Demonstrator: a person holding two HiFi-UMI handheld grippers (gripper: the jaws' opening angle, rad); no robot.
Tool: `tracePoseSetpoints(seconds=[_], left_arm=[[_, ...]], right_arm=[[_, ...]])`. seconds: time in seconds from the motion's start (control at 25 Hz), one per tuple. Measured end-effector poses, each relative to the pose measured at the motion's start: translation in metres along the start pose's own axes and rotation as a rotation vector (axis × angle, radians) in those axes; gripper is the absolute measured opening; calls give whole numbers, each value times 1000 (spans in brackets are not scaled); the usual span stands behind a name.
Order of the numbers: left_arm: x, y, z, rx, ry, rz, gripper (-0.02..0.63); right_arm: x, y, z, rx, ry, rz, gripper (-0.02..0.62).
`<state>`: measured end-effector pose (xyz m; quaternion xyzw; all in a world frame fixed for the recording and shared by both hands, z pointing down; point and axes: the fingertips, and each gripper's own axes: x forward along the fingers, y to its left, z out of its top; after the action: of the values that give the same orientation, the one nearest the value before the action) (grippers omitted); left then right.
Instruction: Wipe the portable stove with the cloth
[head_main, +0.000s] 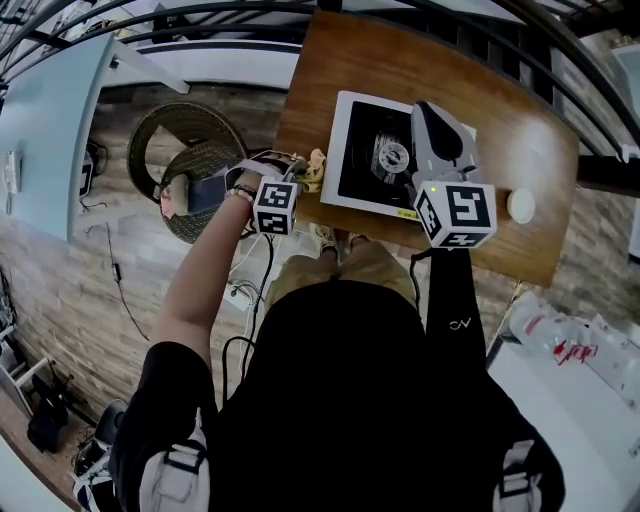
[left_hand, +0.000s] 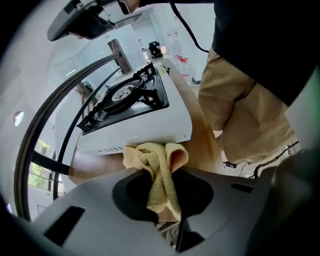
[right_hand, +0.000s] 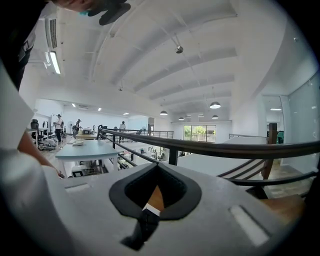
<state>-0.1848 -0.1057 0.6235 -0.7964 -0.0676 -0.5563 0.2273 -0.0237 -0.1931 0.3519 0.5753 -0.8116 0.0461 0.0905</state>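
Observation:
The portable stove (head_main: 360, 150) is white with a black top and a round burner (head_main: 392, 157); it sits on a wooden table (head_main: 520, 130). My left gripper (head_main: 298, 172) is shut on a bunched yellow cloth (head_main: 316, 170) at the stove's left side. In the left gripper view the cloth (left_hand: 161, 172) sticks out of the left gripper (left_hand: 162, 187) and touches the stove's white side wall (left_hand: 145, 132). My right gripper (head_main: 432, 112) hovers over the stove's right part. In its own view the right gripper (right_hand: 157, 169) is shut on nothing and points out at a railing.
A small white round object (head_main: 520, 205) lies on the table right of the stove. Round wicker seats (head_main: 190, 150) stand on the floor to the left. A dark railing (right_hand: 225, 148) runs behind the table. A white surface with packets (head_main: 570, 345) is at lower right.

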Motion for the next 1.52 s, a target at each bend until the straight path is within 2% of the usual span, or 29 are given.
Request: tracePoseSetpoints(seconds=[0.16, 0.32, 0.48, 0.76, 0.92, 1.08, 1.2, 1.32, 1.52], left_arm=[[1, -4, 1, -5, 1, 7, 64], [3, -17, 5, -1, 0, -39, 64], [4, -10, 1, -42, 32, 4, 64], [-11, -27, -14, -388, 141, 135, 66], [-14, -50, 4, -612, 172, 185, 66], [-12, -65, 18, -856, 249, 315, 67], [-7, -73, 38, -1025, 232, 389, 67], [0, -75, 68, -1067, 195, 431, 67], [19, -70, 122, -1010, 179, 442, 67]], right_arm=[[-2, 3, -2, -7, 3, 6, 2], [-6, 1, -8, -15, 14, 10, 2], [-7, -8, -9, -12, 10, 13, 2], [-26, -36, -15, 1, 0, 36, 2], [-48, -62, -20, 29, -12, 37, 2], [-72, -85, -23, 45, -37, 38, 2], [-91, -100, -28, 52, -46, 43, 2], [-110, -111, -38, 51, -39, 58, 2], [-144, -130, -50, 46, -37, 74, 2]])
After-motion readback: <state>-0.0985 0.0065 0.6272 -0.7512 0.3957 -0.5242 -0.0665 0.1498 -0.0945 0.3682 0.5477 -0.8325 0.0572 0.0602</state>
